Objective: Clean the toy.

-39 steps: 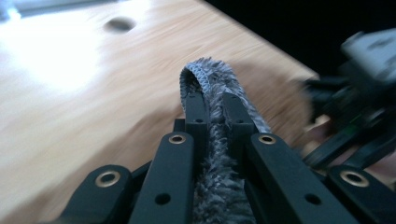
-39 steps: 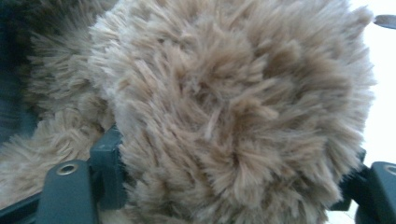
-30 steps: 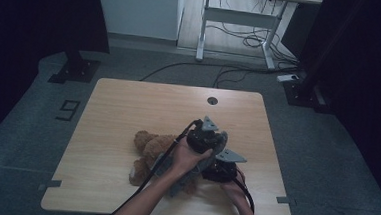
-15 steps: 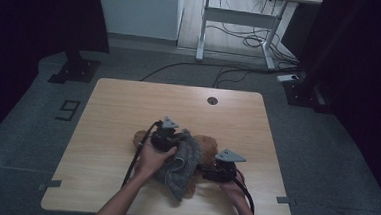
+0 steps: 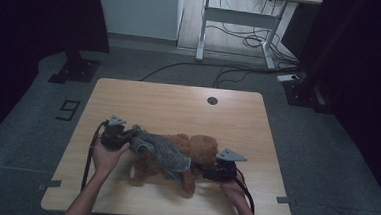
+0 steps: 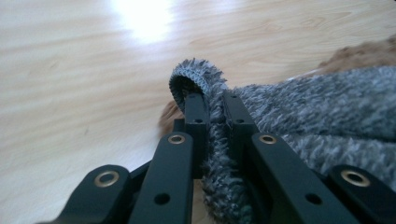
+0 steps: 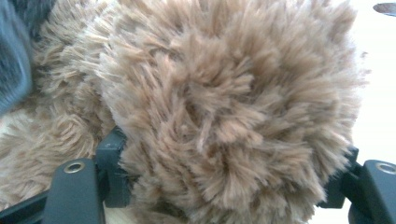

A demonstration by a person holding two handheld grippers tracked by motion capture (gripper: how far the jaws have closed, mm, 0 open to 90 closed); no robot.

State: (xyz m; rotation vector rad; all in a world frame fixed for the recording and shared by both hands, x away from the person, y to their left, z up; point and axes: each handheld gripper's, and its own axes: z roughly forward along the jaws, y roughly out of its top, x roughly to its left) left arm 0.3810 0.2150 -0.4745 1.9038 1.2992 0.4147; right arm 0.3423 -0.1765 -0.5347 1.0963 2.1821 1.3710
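A brown teddy bear (image 5: 198, 150) lies on its side on the wooden table (image 5: 178, 104), near the front edge. A grey knitted sweater (image 5: 163, 153) is stretched across it toward the left. My left gripper (image 5: 127, 137) sits at the sweater's left end. In the left gripper view the left gripper (image 6: 214, 100) is shut on the sweater's rolled hem (image 6: 196, 74). My right gripper (image 5: 203, 171) is at the bear's right side. In the right gripper view the right gripper (image 7: 229, 179) has its jaws set wide around a thick fluffy part of the bear (image 7: 224, 102), pressing into the fur.
A small round cable hole (image 5: 212, 100) sits near the table's far edge. Black cables trail from both grippers toward the front edge. A white desk frame (image 5: 239, 20) and floor cables stand beyond the table.
My left gripper has moved from the table's middle to the left, drawing the grey sweater out leftward along the bear. The right gripper has stayed at the bear's right side.
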